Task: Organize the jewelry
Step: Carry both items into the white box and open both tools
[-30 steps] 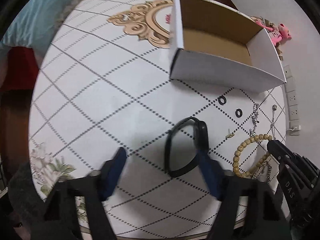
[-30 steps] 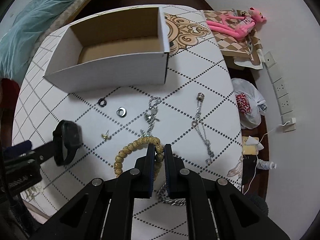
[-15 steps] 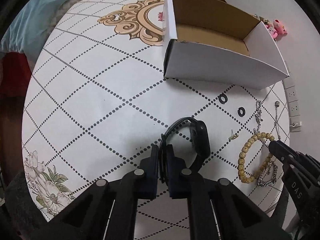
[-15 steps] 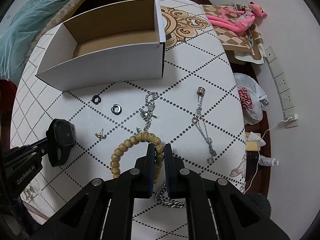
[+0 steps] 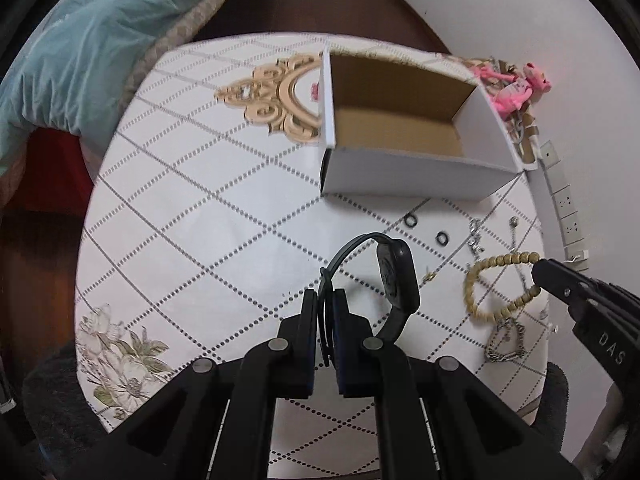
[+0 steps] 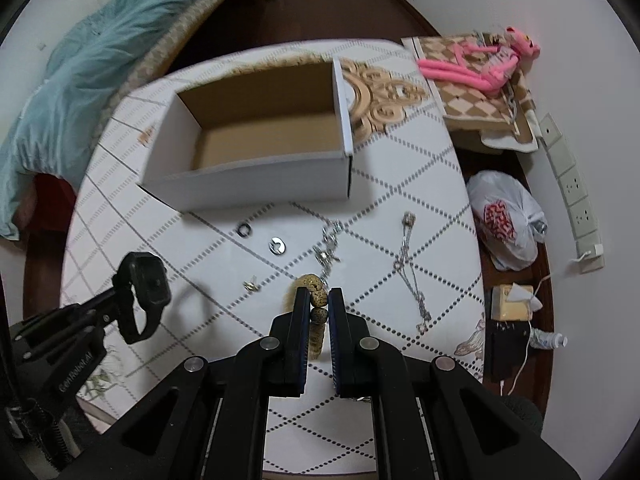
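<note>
Nearby: rings (image 6: 260, 239), chains (image 6: 410, 268); left fingers (image 5: 326, 300) pinch watch (image 5: 394, 276); right (image 6: 319, 300) pinch beads (image 6: 314, 290).

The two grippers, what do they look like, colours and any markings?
Both are matte black frames with round silver screw heads and flat fingers lined with dark blue pads. The left gripper carries white "GenRobot.AI" lettering on its side. The right gripper shows white letters "DAS".

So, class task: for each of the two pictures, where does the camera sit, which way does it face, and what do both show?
Left wrist view: on the left tongs, facing forward and down at the box; tongs grip the black watch strap.
Right wrist view: on the right tongs, facing the same box; tongs grip the bead bracelet.
Shared: table, box, watch, bracelet, each other's tongs.
</note>
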Tool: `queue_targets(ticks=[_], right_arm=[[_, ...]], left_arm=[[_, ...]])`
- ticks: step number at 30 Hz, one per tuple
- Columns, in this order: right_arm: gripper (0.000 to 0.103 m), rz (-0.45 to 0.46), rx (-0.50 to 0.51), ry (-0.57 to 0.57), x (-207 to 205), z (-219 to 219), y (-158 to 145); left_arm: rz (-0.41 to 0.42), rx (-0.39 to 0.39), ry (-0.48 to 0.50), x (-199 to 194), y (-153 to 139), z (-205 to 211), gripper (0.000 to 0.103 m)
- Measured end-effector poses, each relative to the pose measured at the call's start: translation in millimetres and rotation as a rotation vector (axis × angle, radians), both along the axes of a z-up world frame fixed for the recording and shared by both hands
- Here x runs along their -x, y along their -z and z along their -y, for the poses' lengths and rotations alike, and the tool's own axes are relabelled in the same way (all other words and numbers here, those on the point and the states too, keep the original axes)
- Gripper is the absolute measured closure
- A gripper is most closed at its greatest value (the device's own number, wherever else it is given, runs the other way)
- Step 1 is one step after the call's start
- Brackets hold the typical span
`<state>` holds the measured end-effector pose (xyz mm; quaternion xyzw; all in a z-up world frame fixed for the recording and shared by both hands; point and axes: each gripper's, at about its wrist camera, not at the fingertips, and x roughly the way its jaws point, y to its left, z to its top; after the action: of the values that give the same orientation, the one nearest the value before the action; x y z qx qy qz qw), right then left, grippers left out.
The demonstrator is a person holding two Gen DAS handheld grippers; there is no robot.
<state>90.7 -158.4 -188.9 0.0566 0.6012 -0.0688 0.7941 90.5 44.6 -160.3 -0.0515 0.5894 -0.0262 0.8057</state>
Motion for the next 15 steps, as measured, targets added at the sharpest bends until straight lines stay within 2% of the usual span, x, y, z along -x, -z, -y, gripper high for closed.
queue_targets(ticks=[3,4,10,15], right_arm=[[0.094,0.042,-0.014,-0.005,-5,-2,-20],[0.094,0.058,-0.019,-0.008,-6,-2,-28],[0.094,0.138,-0.050,-0.019,-28,-1,-67],[0.094,0.194,-0.060,-0.037,-61,2,-91]], left_arm=[[0.044,-0.002,0.000,-4,-16,2,0.098],[0.055,-0.005,0.002,-16,-14,6,0.098],[0.148,-0.025,0.033,-49,-47,22,0.098],[0.171,-0.007,0.047,-81,-61,25,0.098]])
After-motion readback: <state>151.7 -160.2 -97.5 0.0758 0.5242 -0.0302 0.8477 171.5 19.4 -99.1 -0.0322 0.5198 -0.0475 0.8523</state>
